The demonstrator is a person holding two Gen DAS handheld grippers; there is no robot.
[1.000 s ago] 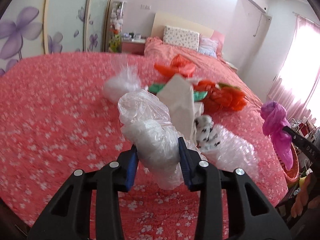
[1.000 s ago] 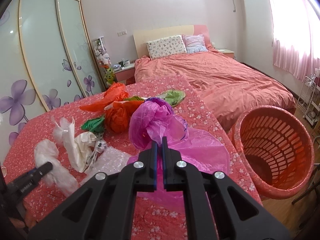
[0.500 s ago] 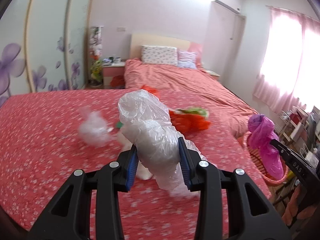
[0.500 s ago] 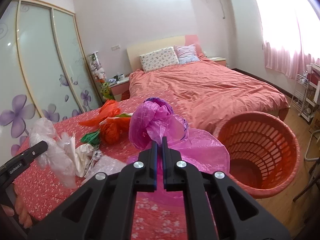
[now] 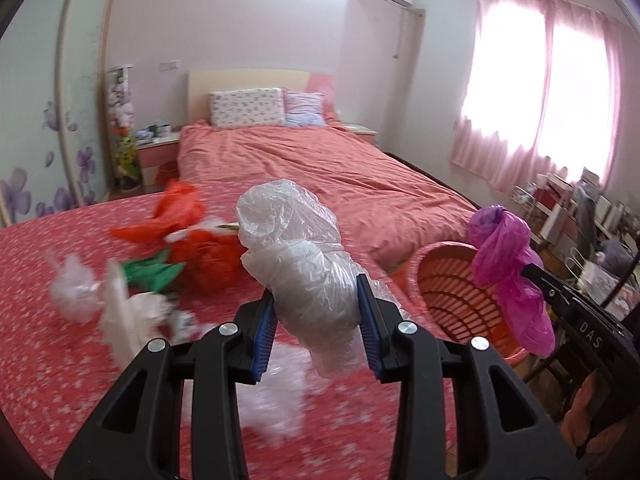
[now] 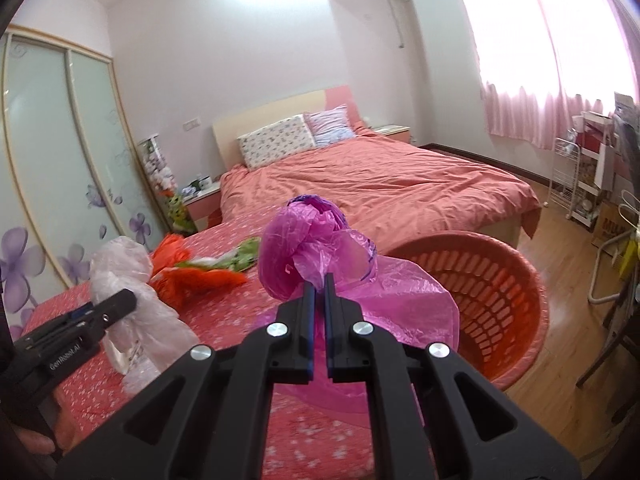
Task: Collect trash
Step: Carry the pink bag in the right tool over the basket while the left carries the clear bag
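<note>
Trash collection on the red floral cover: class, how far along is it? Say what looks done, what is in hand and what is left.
Done: nothing shows inside the orange basket yet. In hand: the left tongs grip a clear plastic bag; the right tongs are shut on a magenta bag beside the basket. Left: orange bags, green scrap and white wrappers lie on the cover.

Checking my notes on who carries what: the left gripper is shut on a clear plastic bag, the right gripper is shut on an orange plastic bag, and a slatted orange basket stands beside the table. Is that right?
One slip: the right gripper is shut on a pink plastic bag, not an orange one, as the right wrist view shows. The orange bags lie on the table. The left gripper does clamp the clear plastic bag, and the basket stands beside the table.
</note>
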